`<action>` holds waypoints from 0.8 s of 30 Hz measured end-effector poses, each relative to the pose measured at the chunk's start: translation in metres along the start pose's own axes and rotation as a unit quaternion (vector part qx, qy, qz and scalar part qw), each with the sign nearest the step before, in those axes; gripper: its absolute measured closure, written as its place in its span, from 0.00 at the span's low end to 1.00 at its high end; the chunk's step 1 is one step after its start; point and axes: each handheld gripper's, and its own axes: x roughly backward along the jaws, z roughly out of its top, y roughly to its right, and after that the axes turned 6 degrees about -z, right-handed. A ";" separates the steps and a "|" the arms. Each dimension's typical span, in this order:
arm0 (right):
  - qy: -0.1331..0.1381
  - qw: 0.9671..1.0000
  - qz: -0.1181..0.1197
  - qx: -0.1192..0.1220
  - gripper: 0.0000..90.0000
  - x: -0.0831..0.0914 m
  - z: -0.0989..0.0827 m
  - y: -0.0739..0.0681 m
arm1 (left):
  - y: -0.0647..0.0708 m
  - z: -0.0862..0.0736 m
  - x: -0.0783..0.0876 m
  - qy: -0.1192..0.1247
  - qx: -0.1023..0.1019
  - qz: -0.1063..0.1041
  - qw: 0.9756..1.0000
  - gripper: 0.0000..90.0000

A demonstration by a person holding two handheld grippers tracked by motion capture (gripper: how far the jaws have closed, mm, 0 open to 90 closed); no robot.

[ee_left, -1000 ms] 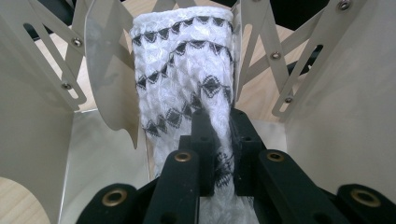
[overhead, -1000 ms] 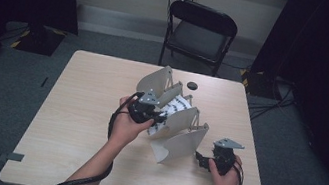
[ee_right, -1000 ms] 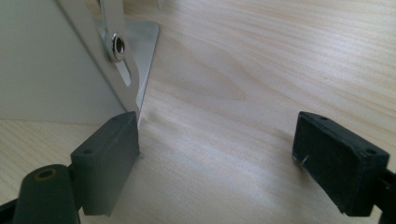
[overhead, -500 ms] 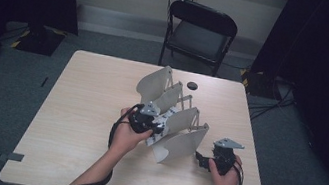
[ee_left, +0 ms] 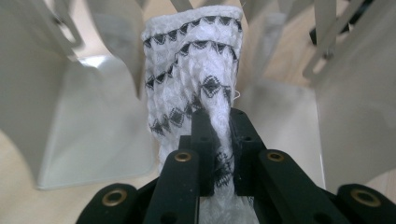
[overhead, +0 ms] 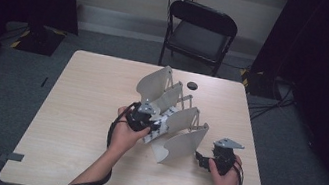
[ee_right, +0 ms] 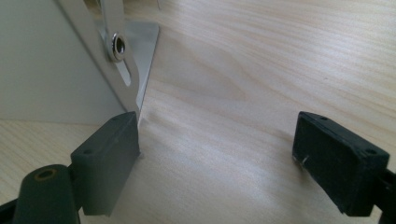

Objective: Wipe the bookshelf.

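So there's a light wood table (overhead: 71,122) with a white fan-shaped rack (overhead: 173,119) sitting mid-table. The left gripper (overhead: 144,118) is at the rack's near-left side, jaws pinched tight on a white cloth with black diamond patterning (ee_left: 196,79), which sits between two rack panels. The right gripper (overhead: 219,157) rests near-right of the rack, jaws spread wide, gripping nothing.

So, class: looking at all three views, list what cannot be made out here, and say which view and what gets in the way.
- Lower end of the patterned cloth: left gripper view, hidden behind the left tool shut on it.
- Cloth in the high view: mostly covered by the left hand and the rack's panels.
- Small dark round thing on the table: high view, too small to identify.
- Rack in the right gripper view: cut off by the top and left edges.
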 end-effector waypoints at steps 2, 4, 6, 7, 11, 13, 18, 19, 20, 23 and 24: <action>0.000 1.000 0.000 0.000 0.16 0.000 0.000 0.000 | -0.002 0.009 0.009 0.015 -0.006 0.012 1.000 0.92; 0.000 1.000 0.000 0.000 0.16 0.000 0.000 0.000 | -0.004 0.019 0.018 0.033 -0.007 0.022 0.999 0.92; 0.000 1.000 0.000 0.000 0.16 0.000 0.000 0.000 | -0.008 0.028 0.029 0.046 -0.013 0.041 0.998 0.92; 0.000 1.000 0.000 0.000 0.16 0.000 0.000 0.000 | -0.009 0.029 0.031 0.052 -0.010 0.044 0.998 0.92; 0.000 1.000 0.000 0.000 0.16 0.000 0.000 0.000 | -0.013 0.024 0.033 0.041 -0.006 0.055 0.998 0.92; 0.000 1.000 0.001 0.000 0.16 0.000 0.000 0.000 | -0.013 0.016 0.027 0.028 0.001 0.048 0.998 0.92; 0.000 1.000 0.001 0.000 0.16 0.000 0.000 0.000 | -0.013 -0.010 0.004 -0.002 0.013 0.031 0.999 0.92; 0.000 1.000 0.001 0.000 0.16 0.000 0.000 0.000 | -0.011 -0.014 -0.001 -0.005 0.021 0.025 0.999 0.92; 0.000 1.000 0.001 0.000 0.16 0.000 0.000 0.000 | -0.010 -0.019 -0.004 -0.012 0.018 0.021 1.000 0.92; 0.000 1.000 0.001 0.000 0.16 0.000 0.000 0.000 | -0.007 -0.030 -0.012 -0.026 0.019 0.008 0.999 0.92; 0.000 1.000 0.001 0.000 0.16 0.000 0.000 0.000 | -0.006 -0.032 -0.014 -0.027 0.018 0.006 0.999 0.92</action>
